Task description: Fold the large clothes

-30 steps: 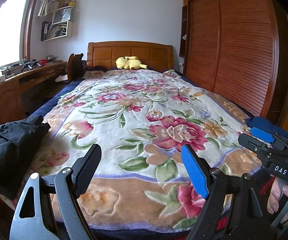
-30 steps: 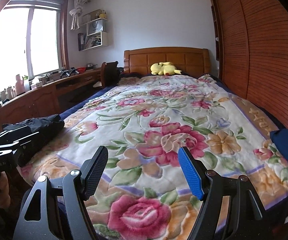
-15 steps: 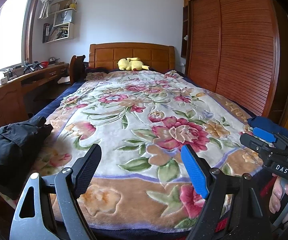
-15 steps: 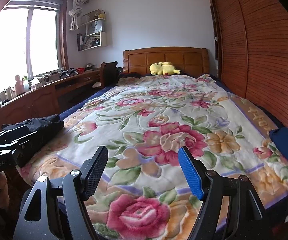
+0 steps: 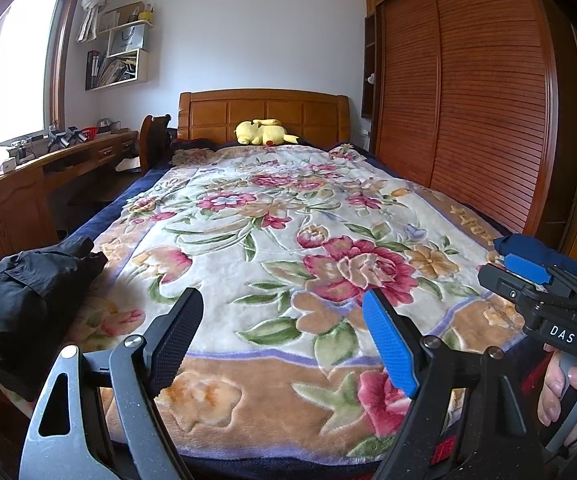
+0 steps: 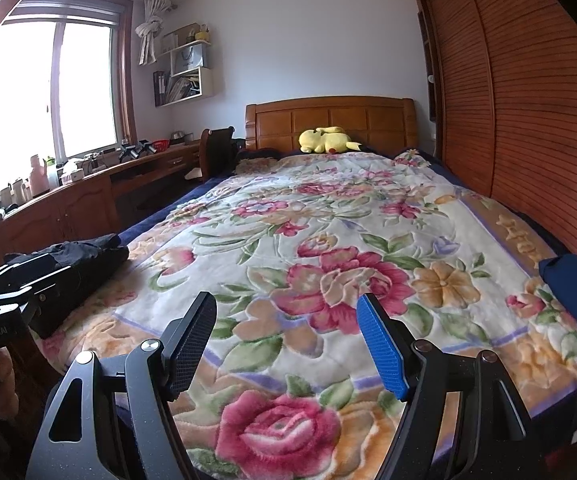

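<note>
A crumpled black garment [image 5: 28, 284] lies on the bed's near left corner; it also shows in the right wrist view [image 6: 76, 264]. A folded dark blue garment [image 5: 536, 252] lies at the bed's near right edge, also seen in the right wrist view [image 6: 576, 292]. My left gripper [image 5: 282, 320] is open and empty, held above the foot of the bed. My right gripper [image 6: 286, 324] is open and empty, also above the foot of the bed. Each gripper shows at the edge of the other's view.
The bed carries a floral blanket [image 5: 272, 232] with a yellow plush toy [image 5: 264, 133] by the wooden headboard. A wooden desk [image 6: 68, 204] with small items runs along the left wall under the window. A slatted wooden wardrobe [image 5: 480, 104] stands along the right.
Both views have shifted slightly, the left one tilting up a little. Both grippers stay open and empty. The garments have not moved.
</note>
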The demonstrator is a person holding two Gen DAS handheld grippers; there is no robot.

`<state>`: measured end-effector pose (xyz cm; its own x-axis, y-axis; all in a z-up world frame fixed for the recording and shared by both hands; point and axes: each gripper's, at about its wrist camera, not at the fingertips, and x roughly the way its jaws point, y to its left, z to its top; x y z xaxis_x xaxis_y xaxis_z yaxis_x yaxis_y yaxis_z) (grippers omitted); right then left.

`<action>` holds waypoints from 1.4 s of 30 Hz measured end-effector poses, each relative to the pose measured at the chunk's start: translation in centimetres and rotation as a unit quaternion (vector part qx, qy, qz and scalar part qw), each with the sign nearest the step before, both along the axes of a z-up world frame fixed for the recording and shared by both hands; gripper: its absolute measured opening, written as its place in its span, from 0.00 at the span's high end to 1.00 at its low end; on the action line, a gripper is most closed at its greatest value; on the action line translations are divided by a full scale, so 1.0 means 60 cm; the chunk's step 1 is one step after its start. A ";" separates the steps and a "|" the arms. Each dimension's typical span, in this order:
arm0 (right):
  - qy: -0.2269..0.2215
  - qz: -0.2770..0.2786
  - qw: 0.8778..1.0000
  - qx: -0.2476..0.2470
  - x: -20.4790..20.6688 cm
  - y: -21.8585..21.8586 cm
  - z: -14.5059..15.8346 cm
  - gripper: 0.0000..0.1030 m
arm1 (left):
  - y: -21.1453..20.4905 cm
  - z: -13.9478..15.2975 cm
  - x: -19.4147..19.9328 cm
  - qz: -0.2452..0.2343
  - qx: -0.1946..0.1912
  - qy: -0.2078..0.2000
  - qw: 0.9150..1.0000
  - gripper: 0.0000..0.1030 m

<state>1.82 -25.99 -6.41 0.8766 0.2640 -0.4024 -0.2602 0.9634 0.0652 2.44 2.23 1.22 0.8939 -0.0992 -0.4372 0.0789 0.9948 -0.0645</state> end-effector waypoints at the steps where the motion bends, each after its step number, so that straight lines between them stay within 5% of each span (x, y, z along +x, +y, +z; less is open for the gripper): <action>1: 0.000 0.000 1.000 0.000 0.000 0.000 0.000 0.28 | 0.000 0.000 0.000 0.000 0.000 0.000 1.000 0.20; 42: 0.003 -0.003 1.000 0.010 0.008 -0.005 -0.004 0.28 | 0.012 -0.002 0.013 0.002 0.002 0.005 1.000 0.20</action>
